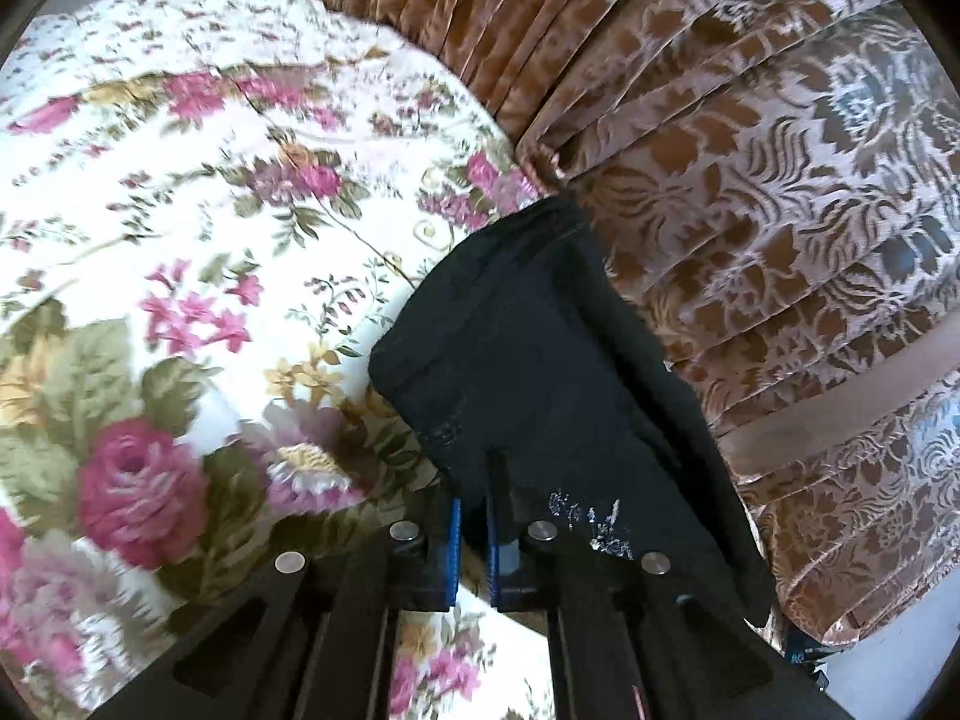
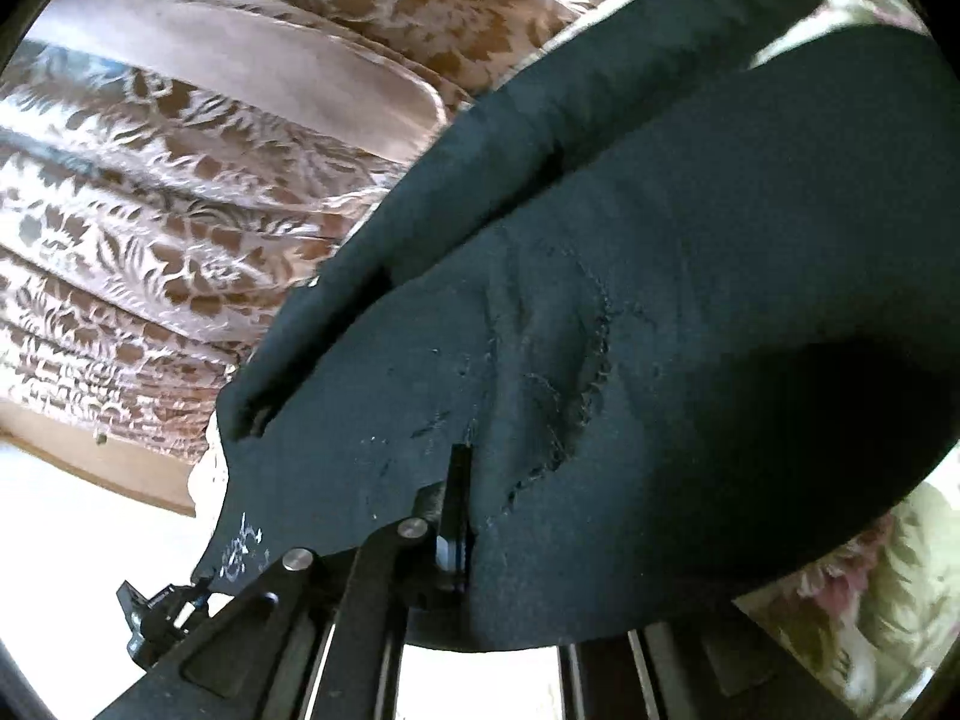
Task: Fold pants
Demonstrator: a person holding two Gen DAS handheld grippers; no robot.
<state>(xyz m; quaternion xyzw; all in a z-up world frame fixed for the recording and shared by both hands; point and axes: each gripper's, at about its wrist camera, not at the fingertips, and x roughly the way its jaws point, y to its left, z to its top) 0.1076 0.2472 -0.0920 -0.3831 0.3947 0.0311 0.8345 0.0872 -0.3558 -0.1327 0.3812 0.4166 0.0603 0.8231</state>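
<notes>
Brown patterned curtain (image 1: pixel 750 192) behind floral bedspread (image 1: pixel 180 240), dark pants (image 1: pixel 528 348) draped over it, left gripper (image 1: pixel 474 480) and right gripper (image 2: pixel 462 480) each clamped on the pants

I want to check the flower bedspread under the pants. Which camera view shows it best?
The left wrist view: the flower bedspread fills its left half, beside the dark pants. The right wrist view shows only a blurred patch of it at the lower right, because the pants cover most of the picture.
</notes>
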